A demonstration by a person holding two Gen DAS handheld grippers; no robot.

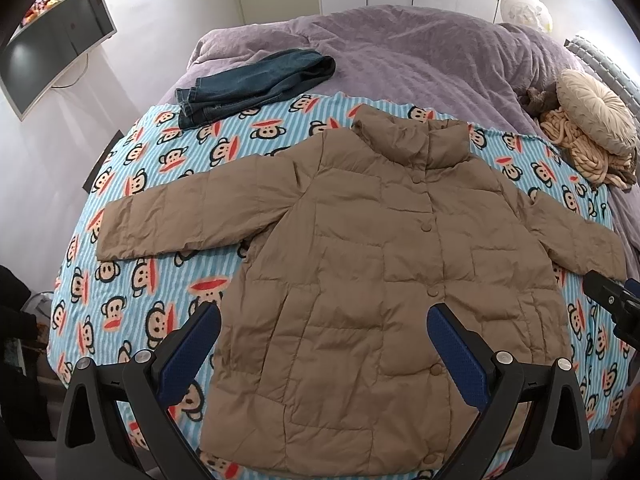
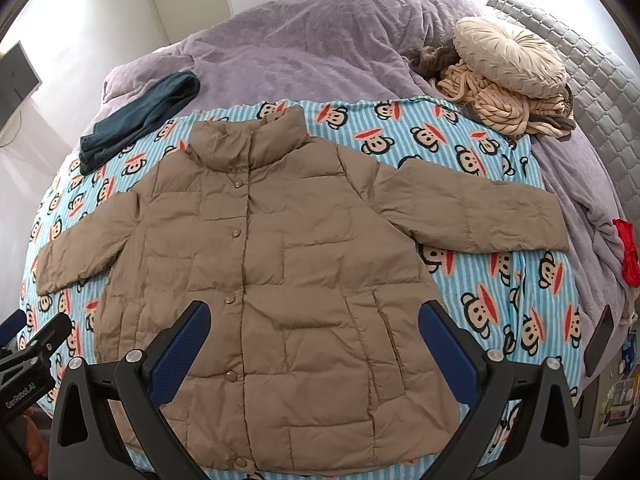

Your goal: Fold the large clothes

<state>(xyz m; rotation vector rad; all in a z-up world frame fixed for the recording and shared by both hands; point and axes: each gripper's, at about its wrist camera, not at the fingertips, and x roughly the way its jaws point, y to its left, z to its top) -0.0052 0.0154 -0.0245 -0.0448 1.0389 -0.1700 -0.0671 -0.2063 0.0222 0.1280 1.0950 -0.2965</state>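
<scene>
Now flat and buttoned, sleeves spread: tan puffer jacket [image 1: 360,264] on monkey-print blanket [image 1: 132,184]. Above its hem, left gripper [image 1: 324,320] and right gripper [image 2: 314,318], jaws wide apart, holding nothing. Beyond collar, folded jeans [image 1: 248,84].

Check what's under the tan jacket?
The jacket lies spread flat on a monkey-print blanket, which shows all round it. Whatever sits beneath the jacket's body is covered. Behind it, the purple duvet.
</scene>
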